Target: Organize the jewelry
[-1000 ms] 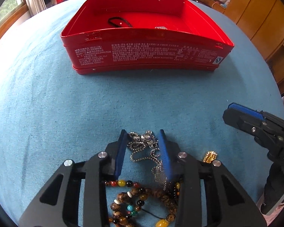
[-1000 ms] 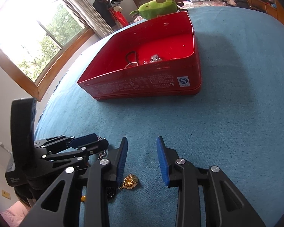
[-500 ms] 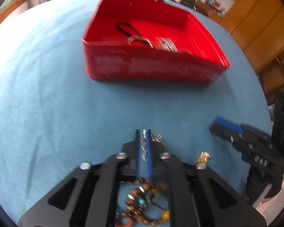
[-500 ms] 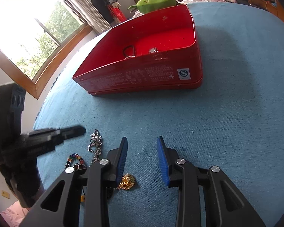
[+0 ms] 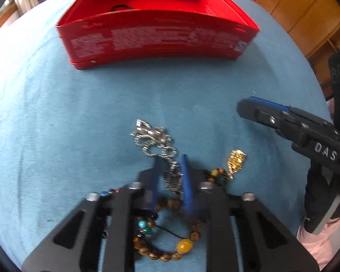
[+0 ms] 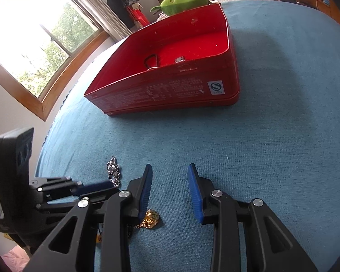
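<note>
My left gripper (image 5: 170, 172) is shut on a silver chain necklace (image 5: 154, 140), whose bunched end lies on the blue cloth ahead of the fingertips. A beaded bracelet (image 5: 167, 238) lies under the fingers and a gold pendant (image 5: 235, 161) to their right. The red tin (image 5: 156, 36) stands farther ahead and holds a black cord (image 6: 150, 60) and a silver piece (image 6: 179, 59). My right gripper (image 6: 170, 181) is open and empty over bare cloth, with the gold pendant (image 6: 149, 219) by its left finger. The left gripper (image 6: 95, 187) and necklace (image 6: 113, 172) show at its left.
The blue cloth (image 6: 272, 136) covers the whole table. A green plush toy (image 6: 183, 1) lies behind the tin. A window (image 6: 34, 40) is at the left and wooden cabinets (image 5: 306, 11) at the right. The right gripper (image 5: 294, 124) reaches in from the right in the left wrist view.
My left gripper has closed on the silver necklace and drawn back, stretching the chain out ahead of the fingertips. The right gripper has stayed open and barely moved.
</note>
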